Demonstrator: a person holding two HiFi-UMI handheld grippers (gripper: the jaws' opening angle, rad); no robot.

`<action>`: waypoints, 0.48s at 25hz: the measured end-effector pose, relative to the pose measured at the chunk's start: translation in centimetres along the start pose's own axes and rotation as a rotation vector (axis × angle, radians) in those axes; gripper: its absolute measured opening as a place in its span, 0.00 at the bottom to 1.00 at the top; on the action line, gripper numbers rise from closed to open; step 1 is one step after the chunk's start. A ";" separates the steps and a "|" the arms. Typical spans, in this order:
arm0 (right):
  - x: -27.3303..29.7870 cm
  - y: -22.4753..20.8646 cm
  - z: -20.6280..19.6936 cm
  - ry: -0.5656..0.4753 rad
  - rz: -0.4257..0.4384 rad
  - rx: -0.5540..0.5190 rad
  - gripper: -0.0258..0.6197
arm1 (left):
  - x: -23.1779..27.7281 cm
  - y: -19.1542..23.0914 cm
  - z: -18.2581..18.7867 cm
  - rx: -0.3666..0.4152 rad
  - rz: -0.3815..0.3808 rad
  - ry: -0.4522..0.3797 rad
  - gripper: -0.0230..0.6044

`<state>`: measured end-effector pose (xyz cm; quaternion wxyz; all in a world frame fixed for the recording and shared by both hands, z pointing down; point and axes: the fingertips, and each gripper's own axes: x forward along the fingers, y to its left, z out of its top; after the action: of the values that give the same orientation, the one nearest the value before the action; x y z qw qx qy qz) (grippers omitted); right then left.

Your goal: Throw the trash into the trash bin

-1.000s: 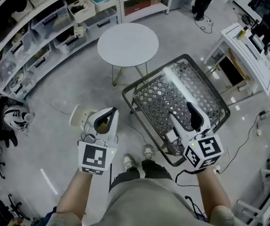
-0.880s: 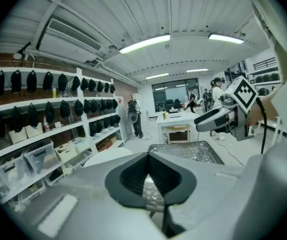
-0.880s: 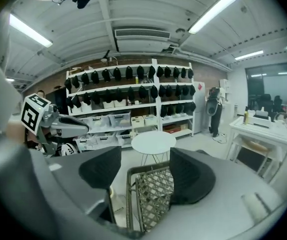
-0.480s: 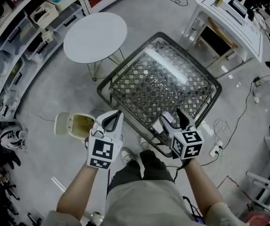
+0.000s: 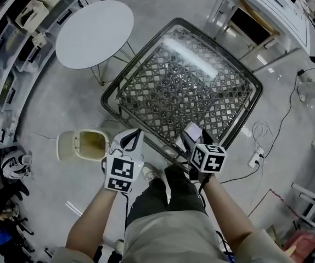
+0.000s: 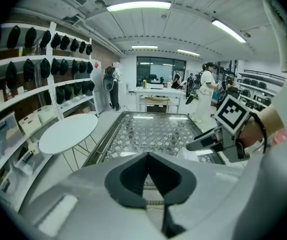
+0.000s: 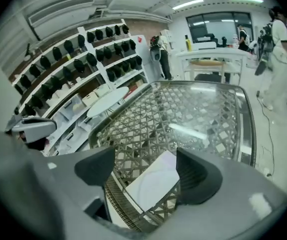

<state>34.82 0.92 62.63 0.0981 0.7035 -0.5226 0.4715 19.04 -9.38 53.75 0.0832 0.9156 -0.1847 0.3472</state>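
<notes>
The right gripper's (image 7: 146,156) two dark fingers (image 7: 196,176) stand wide apart, having just been opening, and grip nothing. Between them a flat white sheet (image 7: 151,181) lies on the near edge of a rectangular glass-topped table with a woven lattice base and a dark rim (image 7: 183,109). The sheet's far side lies very close to the right-hand finger, though no pad presses on it. The left gripper's (image 6: 147,156) dark pads are brought together at the tips with nothing held between them, and it points over the same table's (image 6: 148,131) near edge. From the head view both grippers sit low in front of the person. The left gripper (image 5: 133,137) is just off the table's near corner, and the right gripper (image 5: 193,136) is over its near rim (image 5: 146,141). Each carries its cube with square markers. On the grey floor just left of the left gripper stands a cream plastic trash bin (image 5: 79,144) with its lid swung open and a yellowish inside. It is well apart from the sheet. The person's pale shoes (image 5: 149,173) show between the two arms. Beyond the bin stands a round white table on thin legs (image 5: 94,34). White shelving with storage boxes (image 5: 15,32) curves along the left, and the left gripper view shows rows of dark caps (image 6: 68,44) hung on it.
</notes>
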 end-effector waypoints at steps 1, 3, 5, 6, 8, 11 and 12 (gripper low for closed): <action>0.5 -0.6 -0.6 0.011 -0.019 0.034 0.63 | 0.5 0.0 -0.5 -0.003 -0.006 0.010 0.04; 1.5 -1.7 -1.8 0.031 -0.061 0.090 0.65 | 1.4 -0.1 -1.6 -0.004 -0.018 0.031 0.04; 2.3 -2.7 -2.9 0.050 -0.105 0.127 0.67 | 2.3 -0.1 -2.5 -0.007 -0.031 0.050 0.04; 2.7 -3.2 -3.4 0.058 -0.124 0.143 0.67 | 2.7 -0.2 -3.0 -0.012 -0.038 0.059 0.04; 3.2 -3.8 -4.3 0.073 -0.154 0.177 0.68 | 3.5 -0.3 -3.7 -0.027 -0.056 0.075 0.04; 3.8 -4.4 -5.3 0.096 -0.183 0.216 0.68 | 4.5 -0.4 -4.7 -0.043 -0.077 0.095 0.04; 4.0 -4.5 -5.5 0.102 -0.188 0.224 0.68 | 4.8 -0.5 -4.9 -0.042 -0.080 0.100 0.04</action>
<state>35.47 3.77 70.26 0.0889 0.7309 -0.3929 0.5509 19.60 -8.94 60.63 0.1254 0.9018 -0.1507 0.3851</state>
